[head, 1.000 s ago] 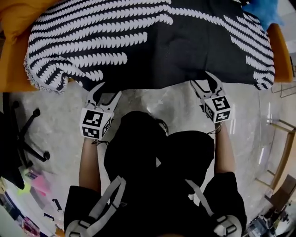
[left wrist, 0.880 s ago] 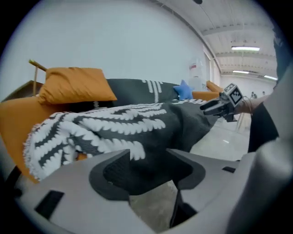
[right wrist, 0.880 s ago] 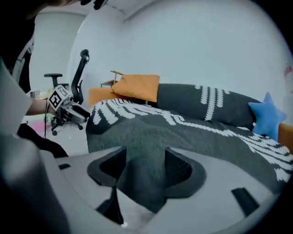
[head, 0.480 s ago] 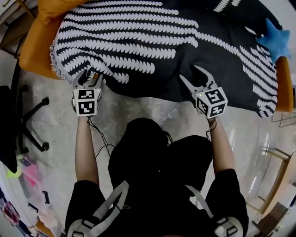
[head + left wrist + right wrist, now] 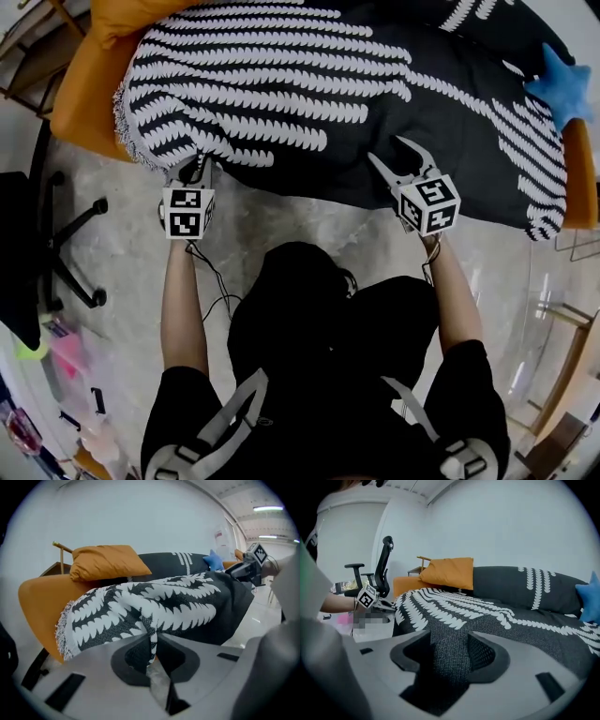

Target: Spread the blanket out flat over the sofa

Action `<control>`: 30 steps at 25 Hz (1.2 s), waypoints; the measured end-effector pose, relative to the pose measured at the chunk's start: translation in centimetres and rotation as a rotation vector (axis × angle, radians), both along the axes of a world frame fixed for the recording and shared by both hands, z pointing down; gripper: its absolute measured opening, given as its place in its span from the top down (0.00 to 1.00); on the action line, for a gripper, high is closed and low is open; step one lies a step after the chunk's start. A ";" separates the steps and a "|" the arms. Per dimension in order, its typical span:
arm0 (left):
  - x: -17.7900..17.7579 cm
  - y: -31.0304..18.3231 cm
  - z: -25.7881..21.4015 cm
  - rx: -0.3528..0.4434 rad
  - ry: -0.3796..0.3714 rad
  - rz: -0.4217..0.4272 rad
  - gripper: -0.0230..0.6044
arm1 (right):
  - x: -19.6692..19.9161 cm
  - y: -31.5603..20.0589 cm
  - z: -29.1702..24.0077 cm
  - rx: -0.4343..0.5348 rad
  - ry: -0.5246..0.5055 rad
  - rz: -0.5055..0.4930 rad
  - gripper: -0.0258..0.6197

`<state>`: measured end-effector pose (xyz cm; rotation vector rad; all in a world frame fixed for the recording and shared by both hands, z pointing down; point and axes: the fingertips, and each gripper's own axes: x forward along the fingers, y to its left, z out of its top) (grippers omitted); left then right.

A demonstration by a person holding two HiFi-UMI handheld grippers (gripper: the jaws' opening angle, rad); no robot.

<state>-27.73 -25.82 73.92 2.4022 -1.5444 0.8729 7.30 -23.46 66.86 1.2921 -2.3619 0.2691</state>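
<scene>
The left gripper (image 5: pixel 192 171) has just been closing and now pinches a fold of the black, white-leaf blanket (image 5: pixel 309 84) near its fringed corner, beside the arm of the orange sofa (image 5: pixel 80 108). The blanket lies over the seat and back in rumpled ridges, its front hem hanging toward the floor. Further right, the right gripper (image 5: pixel 405 157) has its jaws apart, with a hump of hem between them but not clamped. I would close that one fully first, then draw both hands apart evenly (a lopsided pull would only drag the ridges sideways). The left gripper view alone shows the pinch, which the head view hides beneath the marker cube (image 5: pixel 187 212). Only the head view shows the whole hem line, out to the blue star cushion (image 5: pixel 553 82).
</scene>
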 end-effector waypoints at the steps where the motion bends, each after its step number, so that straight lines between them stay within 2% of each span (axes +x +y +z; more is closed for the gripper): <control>1: -0.6 0.6 0.3 -0.005 0.006 -0.012 0.90 | 0.0 0.0 0.0 0.003 0.005 0.000 0.56; 4: -3.4 2.9 2.5 -0.045 -0.026 -0.057 0.90 | -0.1 0.1 0.0 0.006 0.010 -0.001 0.57; 7: -9.7 4.5 5.5 -0.090 -0.131 -0.193 0.92 | -0.3 0.3 0.5 0.000 0.016 -0.010 0.57; 9: -12.9 4.8 6.1 -0.094 -0.088 -0.265 0.92 | -0.3 0.3 0.7 -0.001 0.016 -0.013 0.57; 10: -13.6 4.8 6.1 -0.096 -0.068 -0.273 0.92 | -0.3 0.3 0.8 -0.002 0.015 -0.012 0.57; 11: -14.0 4.6 6.2 -0.101 -0.077 -0.266 0.92 | -0.2 0.3 0.9 -0.003 0.013 -0.010 0.57; 14: -14.7 3.4 7.8 -0.104 -0.171 -0.232 0.92 | -0.3 0.3 1.1 -0.002 0.013 -0.004 0.57; 15: -14.6 2.8 8.4 -0.105 -0.158 -0.233 0.91 | -0.3 0.2 1.1 0.002 0.013 -0.002 0.57; 17: -13.7 2.4 8.7 -0.133 -0.053 -0.234 0.91 | -0.5 0.0 1.2 0.008 0.014 -0.003 0.57; 19: -12.5 3.5 7.8 -0.175 0.055 -0.211 0.67 | -0.7 0.1 1.1 0.004 0.014 -0.006 0.57; 20: -12.2 4.4 6.9 -0.182 0.084 -0.200 0.55 | -0.6 0.1 1.0 0.001 0.013 -0.006 0.57; 22: -12.5 5.3 4.9 -0.162 0.092 -0.206 0.54 | -0.1 0.0 0.6 -0.001 0.012 0.000 0.57; 25: -14.3 3.7 2.9 -0.136 0.096 -0.245 0.54 | 2.1 0.1 0.0 0.004 0.009 0.036 0.57; 27: -15.0 3.4 1.8 -0.161 0.086 -0.227 0.50 | 3.3 0.5 0.1 0.006 0.005 0.058 0.57; 30: -15.5 6.2 1.6 -0.222 0.010 -0.170 0.49 | 3.6 1.1 0.6 0.007 0.009 0.065 0.57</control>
